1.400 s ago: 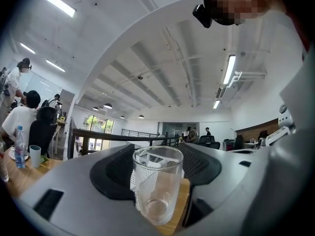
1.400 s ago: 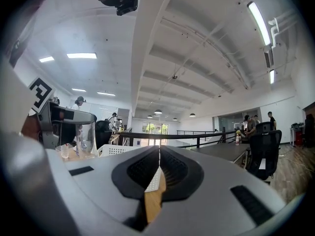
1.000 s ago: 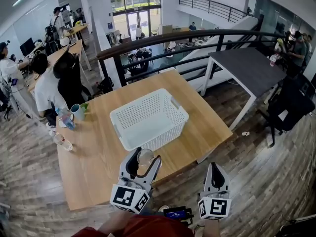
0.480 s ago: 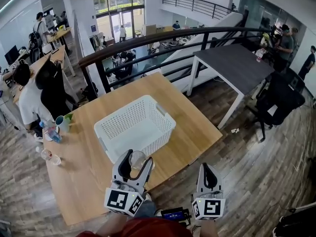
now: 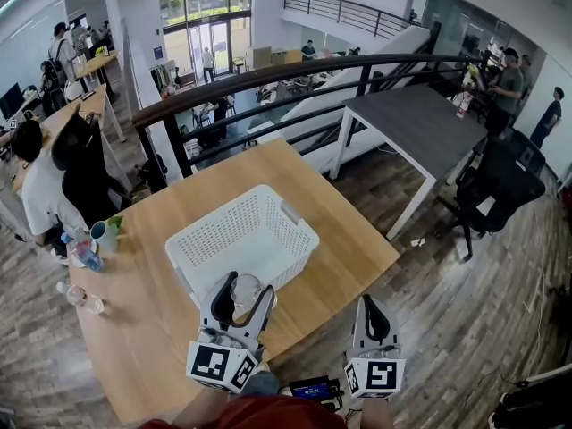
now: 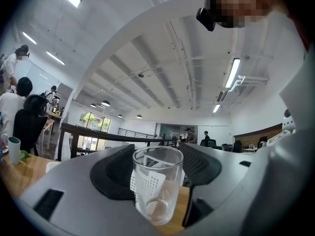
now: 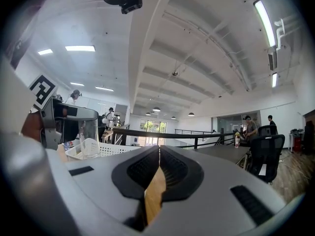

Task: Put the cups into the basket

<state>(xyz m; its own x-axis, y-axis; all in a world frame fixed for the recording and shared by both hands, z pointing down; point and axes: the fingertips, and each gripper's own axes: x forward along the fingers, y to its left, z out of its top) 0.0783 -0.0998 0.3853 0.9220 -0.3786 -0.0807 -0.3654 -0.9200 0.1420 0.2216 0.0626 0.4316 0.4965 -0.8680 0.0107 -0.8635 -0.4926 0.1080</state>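
On the near side of the wooden tabletop (image 5: 349, 239), the head view shows the left claw (image 5: 243, 286) holding an upright clear glass cup (image 5: 245, 291) just beside the near wall of the white basket (image 5: 302, 238). The right claw (image 5: 372, 311) hangs near the tabletop's edge. A mug (image 5: 103, 233) stands far left.

In the left gripper view, both pads press the cup's sides.

In the right gripper view, the jaws meet with nothing between them.
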